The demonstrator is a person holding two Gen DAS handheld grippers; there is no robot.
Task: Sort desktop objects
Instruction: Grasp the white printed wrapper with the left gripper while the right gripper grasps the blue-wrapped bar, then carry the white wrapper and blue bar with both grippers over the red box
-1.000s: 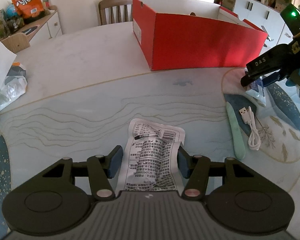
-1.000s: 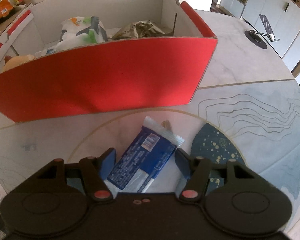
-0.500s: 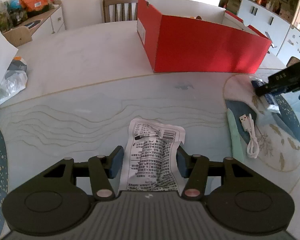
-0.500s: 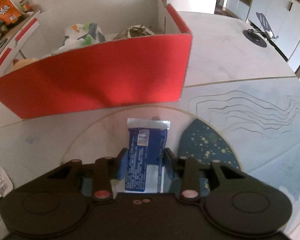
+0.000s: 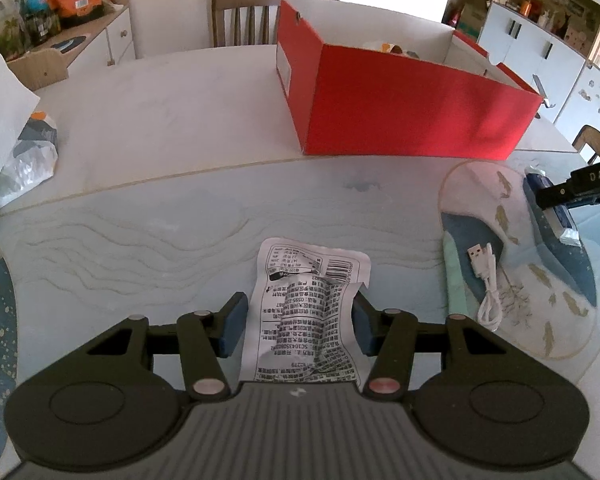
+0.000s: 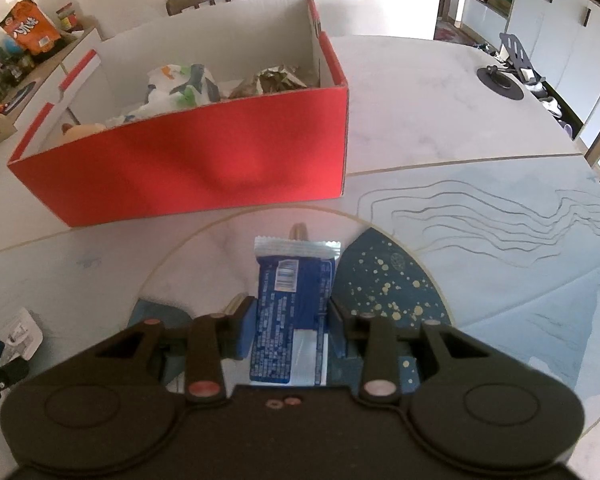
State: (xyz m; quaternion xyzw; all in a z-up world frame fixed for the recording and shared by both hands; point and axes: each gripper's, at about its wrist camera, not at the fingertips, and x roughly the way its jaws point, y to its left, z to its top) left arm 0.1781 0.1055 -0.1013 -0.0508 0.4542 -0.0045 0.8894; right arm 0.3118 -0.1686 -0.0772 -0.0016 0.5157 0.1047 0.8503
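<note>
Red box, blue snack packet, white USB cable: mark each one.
red box (image 6: 188, 172), right wrist view, on its red front wall.
blue snack packet (image 6: 292, 312), right wrist view, on its printed middle.
white USB cable (image 5: 486, 280), left wrist view, on the cord below its plug.

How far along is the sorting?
Done: a few wrappers already sit in the red box. In hand: right gripper is shut on the blue packet; left gripper brackets the white packet. Left: the cable and green strip.

A home dining room: wooden chair (image 5: 247, 16), marble table (image 5: 172, 120), white cabinets (image 5: 540, 48).
</note>
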